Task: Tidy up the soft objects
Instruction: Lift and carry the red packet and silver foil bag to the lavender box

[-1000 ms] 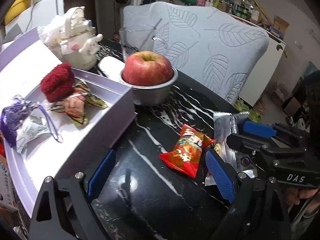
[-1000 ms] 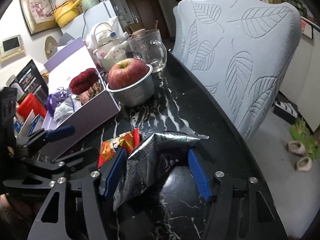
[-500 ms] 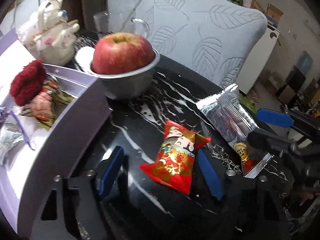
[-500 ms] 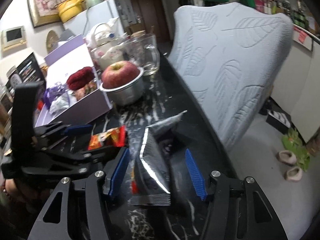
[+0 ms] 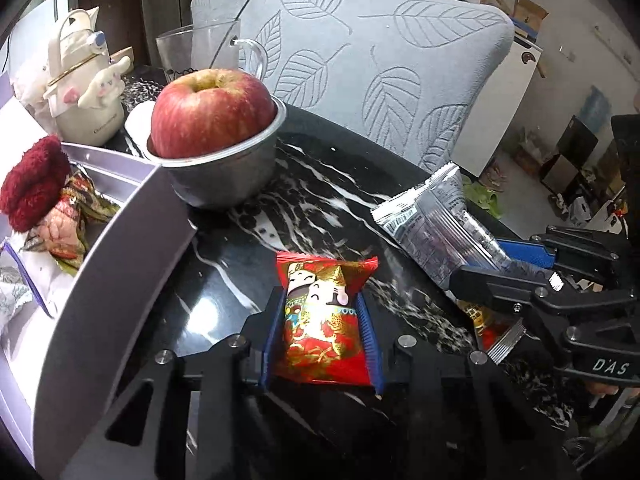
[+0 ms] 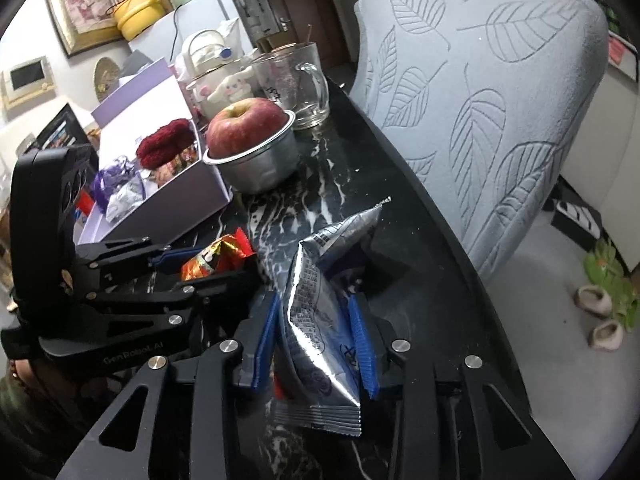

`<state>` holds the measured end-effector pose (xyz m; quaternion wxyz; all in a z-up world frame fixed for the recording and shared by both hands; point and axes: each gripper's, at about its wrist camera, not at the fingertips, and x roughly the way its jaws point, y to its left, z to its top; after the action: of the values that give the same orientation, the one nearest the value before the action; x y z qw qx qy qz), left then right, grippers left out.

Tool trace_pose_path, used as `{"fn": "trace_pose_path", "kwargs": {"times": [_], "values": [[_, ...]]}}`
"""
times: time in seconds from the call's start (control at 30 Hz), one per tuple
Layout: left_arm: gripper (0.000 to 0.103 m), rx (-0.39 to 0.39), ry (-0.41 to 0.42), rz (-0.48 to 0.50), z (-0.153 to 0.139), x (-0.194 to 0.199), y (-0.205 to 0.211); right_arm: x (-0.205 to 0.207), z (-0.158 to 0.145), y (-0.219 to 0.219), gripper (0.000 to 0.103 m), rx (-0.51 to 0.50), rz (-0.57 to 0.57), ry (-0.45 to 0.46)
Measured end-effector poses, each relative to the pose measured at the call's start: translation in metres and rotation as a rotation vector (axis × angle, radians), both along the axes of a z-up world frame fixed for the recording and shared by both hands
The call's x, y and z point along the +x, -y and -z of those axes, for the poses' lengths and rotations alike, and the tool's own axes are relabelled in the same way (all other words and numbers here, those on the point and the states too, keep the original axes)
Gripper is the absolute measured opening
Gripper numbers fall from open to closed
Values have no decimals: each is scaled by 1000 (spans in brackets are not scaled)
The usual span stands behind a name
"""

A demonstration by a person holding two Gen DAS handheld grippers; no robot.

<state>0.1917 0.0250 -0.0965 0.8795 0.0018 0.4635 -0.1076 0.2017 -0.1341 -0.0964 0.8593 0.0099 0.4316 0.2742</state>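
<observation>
Both grippers clenched on snack packets over the counter (image 5: 224,264).
Left gripper (image 5: 320,332) grasps the red packet (image 5: 320,320), right gripper (image 6: 316,340) the silver packet (image 6: 316,312); both lie lengthwise along the fingers, pointing away.

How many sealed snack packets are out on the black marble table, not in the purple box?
2. The red snack packet is clamped in the left gripper; the silver snack packet is clamped in the right gripper. Others may be hidden behind the grippers.

table (image 5: 224,264): glossy black marble | bowl (image 5: 224,176): dull metal | red packet (image 5: 324,320): shiny foil
</observation>
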Motion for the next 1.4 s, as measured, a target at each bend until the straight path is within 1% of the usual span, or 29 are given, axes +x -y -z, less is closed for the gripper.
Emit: {"fn": "trace_pose_path", "kwargs": {"times": [0.2, 0.4, 0.6, 0.73, 0.83, 0.93, 1.0, 1.1, 1.17, 1.3, 1.4], "values": [[35, -15, -9, -11, 1, -27, 2, -20, -3, 1, 32, 5, -12, 1], [35, -40, -23, -47, 0, -63, 0, -52, -4, 0, 31, 15, -36, -5], [35, -34, -18, -73, 1, -103, -1, -84, -4, -1, 31, 9, -58, -5], [35, -20, -12, -81, 1, -122, 2, -102, -4, -1, 31, 5, -72, -5], [35, -24, -11, -89, 1, -133, 0, -113, -2, -3, 32, -5, -81, 0], [35, -23, -9, -104, 1, -141, -2, -120, -1, -7, 38, -30, -79, 34], [35, -26, -7, -113, 0, -145, -3, -121, 0, -12, 52, -61, -74, 39], [35, -31, 2, -136, -2, -153, -9, -120, 3, -15, 60, -82, -61, 49], [35, -33, 7, -143, -4, -156, -11, -117, 5, -18, 68, -108, -44, 50], [35, -34, 13, -158, -6, -163, -15, -115, 12, -21, 68, -140, -35, 48], [35, -40, 14, -171, -7, -167, -19, -116, 14, -24, 68, -157, -32, 67]]}}
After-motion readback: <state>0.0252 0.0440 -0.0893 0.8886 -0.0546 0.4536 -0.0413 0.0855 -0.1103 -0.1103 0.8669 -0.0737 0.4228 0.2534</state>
